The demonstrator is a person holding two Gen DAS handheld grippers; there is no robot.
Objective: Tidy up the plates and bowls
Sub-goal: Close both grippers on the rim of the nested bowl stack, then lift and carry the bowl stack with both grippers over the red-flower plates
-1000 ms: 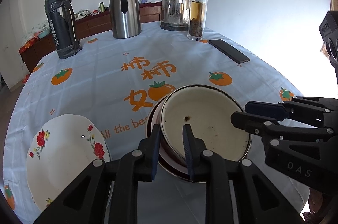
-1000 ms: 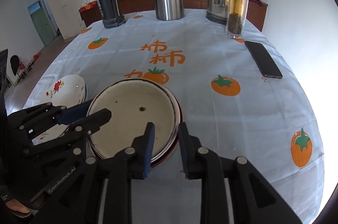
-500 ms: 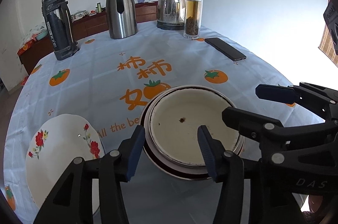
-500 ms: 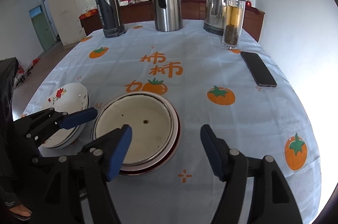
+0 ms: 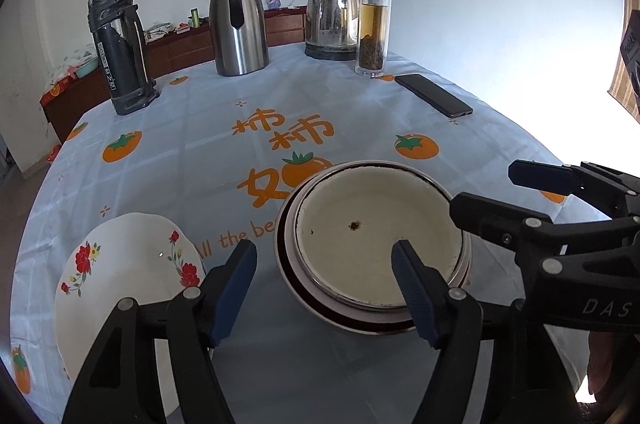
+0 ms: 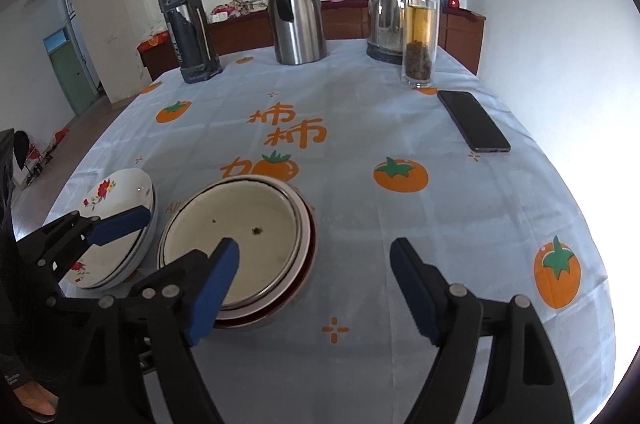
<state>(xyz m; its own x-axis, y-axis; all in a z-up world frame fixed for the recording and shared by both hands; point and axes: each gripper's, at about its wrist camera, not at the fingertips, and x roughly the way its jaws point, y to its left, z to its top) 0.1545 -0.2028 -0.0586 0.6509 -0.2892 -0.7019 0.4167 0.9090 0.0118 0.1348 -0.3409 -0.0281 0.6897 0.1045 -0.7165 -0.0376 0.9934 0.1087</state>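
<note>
Cream bowl (image 5: 380, 240) upright, mouth upward, round; both tongs (image 5: 324, 288) (image 6: 316, 288) just opening, empty.

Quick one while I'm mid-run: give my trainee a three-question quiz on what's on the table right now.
1. True or false: the left gripper is clamped on the cream enamel dish.
2. Which lies closest to the tea bottle? A) phone B) flowered plates C) black flask
3. Fill in: the cream enamel dish sits nested in a dish with a ___ rim.

Key:
1. False; its jaws have just been opening and stand apart, as do the right gripper's.
2. A
3. Dark red
</note>
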